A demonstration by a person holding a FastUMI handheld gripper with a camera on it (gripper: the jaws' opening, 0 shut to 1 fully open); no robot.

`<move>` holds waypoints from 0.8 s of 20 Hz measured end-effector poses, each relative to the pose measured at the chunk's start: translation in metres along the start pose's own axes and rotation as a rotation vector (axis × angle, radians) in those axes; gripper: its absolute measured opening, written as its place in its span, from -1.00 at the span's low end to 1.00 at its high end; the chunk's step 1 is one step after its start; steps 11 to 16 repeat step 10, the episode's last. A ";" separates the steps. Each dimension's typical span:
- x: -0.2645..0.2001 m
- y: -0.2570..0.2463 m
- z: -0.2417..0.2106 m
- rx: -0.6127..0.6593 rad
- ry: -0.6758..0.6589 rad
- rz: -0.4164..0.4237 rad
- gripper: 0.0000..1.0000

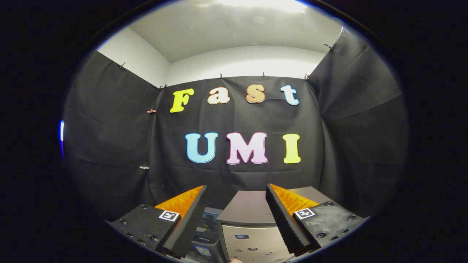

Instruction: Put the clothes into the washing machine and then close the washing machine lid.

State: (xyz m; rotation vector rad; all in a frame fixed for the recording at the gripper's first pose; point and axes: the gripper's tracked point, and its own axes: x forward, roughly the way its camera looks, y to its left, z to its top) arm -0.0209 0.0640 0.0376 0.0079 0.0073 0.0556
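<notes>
**One washer, one set of tongs, nothing held**

One washer [252, 219] shows, a pale boxy machine with a flat grey lid lying shut on top. It stands low in the scene, just ahead of the fingers and below them, its front face between the two tips. A few small marks and a little dark panel sit on that front face; they are too small to make out.

One set of tongs [237, 191] shows, with two fingers [281, 219]. They stand wide apart, with open air between them. Neither finger presses on anything, and nothing is gripped. The right finger crosses in front of the washer's lid, but whether it touches the lid cannot be told. Each finger mount carries one square marker, two in all.

Left of the washer, seen between the fingers, sits a dark cluttered patch [204, 233] with some small labelled items, too blurred to count or name.

Three cloth walls [109, 138] close the booth, back, left and right, pinned up by small clips along their top edges. Above them run a white wall and a ceiling with one bright light [267, 4].
</notes>
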 end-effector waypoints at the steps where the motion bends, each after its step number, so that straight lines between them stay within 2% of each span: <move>1: -0.001 0.002 0.002 -0.004 -0.004 0.004 0.96; 16: -0.013 -0.004 0.014 -0.004 -0.024 0.005 0.96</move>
